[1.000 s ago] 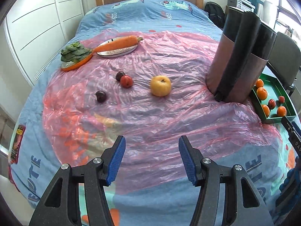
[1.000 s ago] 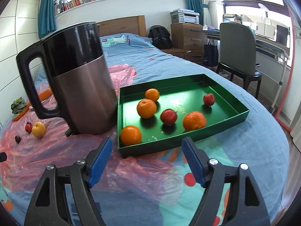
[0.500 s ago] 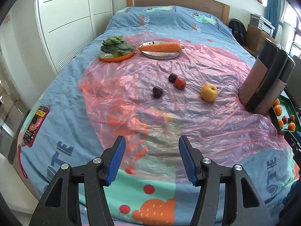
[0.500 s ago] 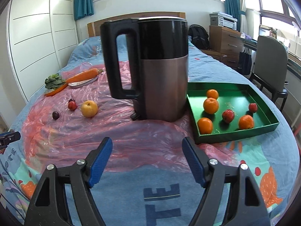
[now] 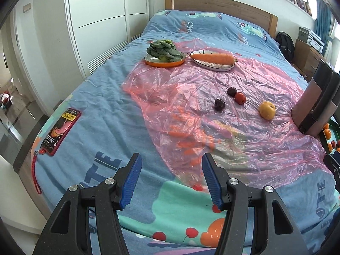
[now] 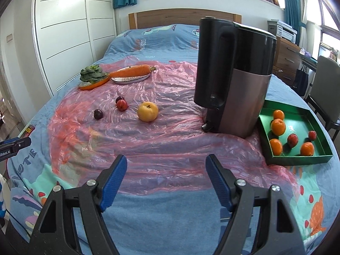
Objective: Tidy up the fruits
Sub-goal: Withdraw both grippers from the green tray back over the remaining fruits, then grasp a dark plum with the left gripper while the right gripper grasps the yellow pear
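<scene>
Both grippers have swung leftward over the bed (image 5: 110, 110); left gripper (image 5: 170, 178) and right gripper (image 6: 165, 180) fingers spread, empty. Yellow apple (image 6: 147, 111) lies ahead of the right fingers, green tray (image 6: 297, 159) far right.

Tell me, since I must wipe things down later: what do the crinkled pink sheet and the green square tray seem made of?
Crinkled pink sheet: thin translucent plastic film, glossy; the bedspread print shows through and its wrinkles glint. Green square tray: probably coated card or thin metal, satin finish; straight folded walls, soft sheen. Uncertain which.
</scene>
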Motion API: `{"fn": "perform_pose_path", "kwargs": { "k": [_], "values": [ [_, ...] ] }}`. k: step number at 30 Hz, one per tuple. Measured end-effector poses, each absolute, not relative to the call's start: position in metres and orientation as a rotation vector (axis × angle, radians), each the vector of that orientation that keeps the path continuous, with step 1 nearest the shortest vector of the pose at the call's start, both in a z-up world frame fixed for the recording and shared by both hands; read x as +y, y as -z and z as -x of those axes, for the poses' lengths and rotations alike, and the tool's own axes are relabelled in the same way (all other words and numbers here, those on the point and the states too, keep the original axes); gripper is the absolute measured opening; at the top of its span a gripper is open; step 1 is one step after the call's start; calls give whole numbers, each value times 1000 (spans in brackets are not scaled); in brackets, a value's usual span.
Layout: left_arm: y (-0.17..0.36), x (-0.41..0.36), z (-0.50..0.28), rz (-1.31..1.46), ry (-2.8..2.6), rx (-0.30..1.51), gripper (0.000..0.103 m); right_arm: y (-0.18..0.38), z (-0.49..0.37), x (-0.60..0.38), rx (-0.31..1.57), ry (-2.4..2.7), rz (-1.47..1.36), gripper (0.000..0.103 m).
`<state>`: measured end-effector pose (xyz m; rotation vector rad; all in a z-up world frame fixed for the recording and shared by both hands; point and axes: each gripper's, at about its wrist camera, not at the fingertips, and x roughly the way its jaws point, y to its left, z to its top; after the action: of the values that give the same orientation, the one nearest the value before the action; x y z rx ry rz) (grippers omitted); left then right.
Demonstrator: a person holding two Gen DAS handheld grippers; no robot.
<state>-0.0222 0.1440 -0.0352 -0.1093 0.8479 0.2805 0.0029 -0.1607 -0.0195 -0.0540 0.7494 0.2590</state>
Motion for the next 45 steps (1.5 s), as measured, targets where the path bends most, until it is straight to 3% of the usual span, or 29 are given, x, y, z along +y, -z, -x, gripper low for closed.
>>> {"fn": "perform_pose_path", "kwargs": {
  "k": [10,29,45],
  "values": [
    [48,133,-7,68,-226,850,53,39,-27,-127,791,-333,106,103],
    [87,120,-139,152,-135,847,53,61,-120,-92,802,-412,97,103],
    [119,120,-175,196,-83,860,52,94,-193,-78,839,-380,52,103]
  ]
}}
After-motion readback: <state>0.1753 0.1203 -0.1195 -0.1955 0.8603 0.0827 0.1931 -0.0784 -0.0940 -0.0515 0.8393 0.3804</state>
